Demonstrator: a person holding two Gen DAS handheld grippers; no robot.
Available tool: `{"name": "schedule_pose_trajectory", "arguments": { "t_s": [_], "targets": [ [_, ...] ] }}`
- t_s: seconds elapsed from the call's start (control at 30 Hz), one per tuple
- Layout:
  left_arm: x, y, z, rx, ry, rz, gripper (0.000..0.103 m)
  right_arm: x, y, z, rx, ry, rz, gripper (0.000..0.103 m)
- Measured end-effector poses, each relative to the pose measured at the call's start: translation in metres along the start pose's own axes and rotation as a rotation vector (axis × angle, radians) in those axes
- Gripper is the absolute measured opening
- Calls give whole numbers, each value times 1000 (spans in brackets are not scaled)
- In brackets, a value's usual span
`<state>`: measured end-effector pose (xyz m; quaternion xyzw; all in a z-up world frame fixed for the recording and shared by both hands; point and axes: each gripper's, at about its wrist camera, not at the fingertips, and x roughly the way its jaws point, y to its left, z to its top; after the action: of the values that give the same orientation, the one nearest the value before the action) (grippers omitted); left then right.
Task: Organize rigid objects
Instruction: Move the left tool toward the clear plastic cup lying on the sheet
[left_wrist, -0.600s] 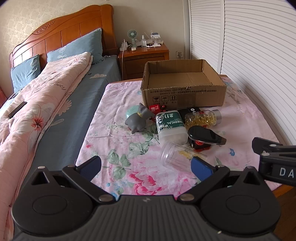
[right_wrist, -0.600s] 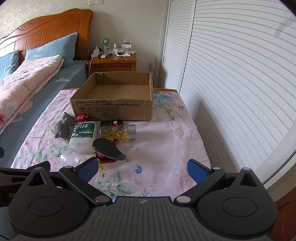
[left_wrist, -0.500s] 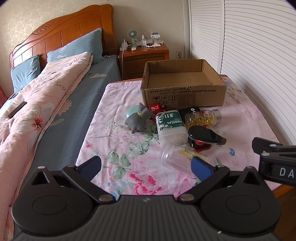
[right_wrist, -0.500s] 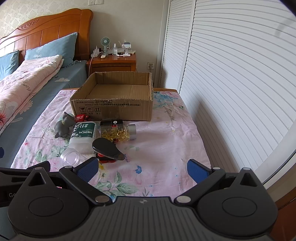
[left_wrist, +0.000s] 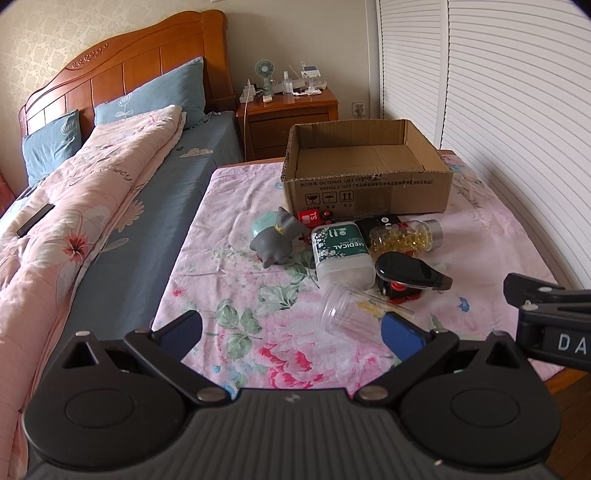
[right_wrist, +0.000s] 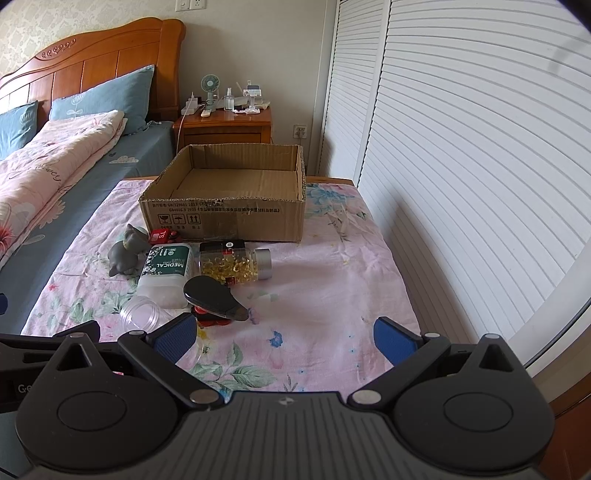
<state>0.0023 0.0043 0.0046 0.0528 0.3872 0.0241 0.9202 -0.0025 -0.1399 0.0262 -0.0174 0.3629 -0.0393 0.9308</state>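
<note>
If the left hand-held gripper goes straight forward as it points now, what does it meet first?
Probably the flowered pink cloth, just left of the clear plastic cup lying on its side; depth is unclear. The left hand-held gripper is open and empty.

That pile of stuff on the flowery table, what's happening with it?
A person holds two grippers, the left gripper and the right gripper, both open and empty above the near edge of the table. Nothing is picked up yet. A grey cat toy, a green-labelled medical bottle, a jar of yellow capsules, a black car key and a clear plastic cup lie in a heap in front of the empty cardboard box.
</note>
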Motion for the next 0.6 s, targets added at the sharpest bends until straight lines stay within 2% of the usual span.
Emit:
{"name": "schedule_pose_trajectory", "arguments": {
  "t_s": [0.6],
  "targets": [
    [0, -4, 1, 7, -6, 6, 102, 0, -1, 3, 1, -3, -4, 103]
  ]
}}
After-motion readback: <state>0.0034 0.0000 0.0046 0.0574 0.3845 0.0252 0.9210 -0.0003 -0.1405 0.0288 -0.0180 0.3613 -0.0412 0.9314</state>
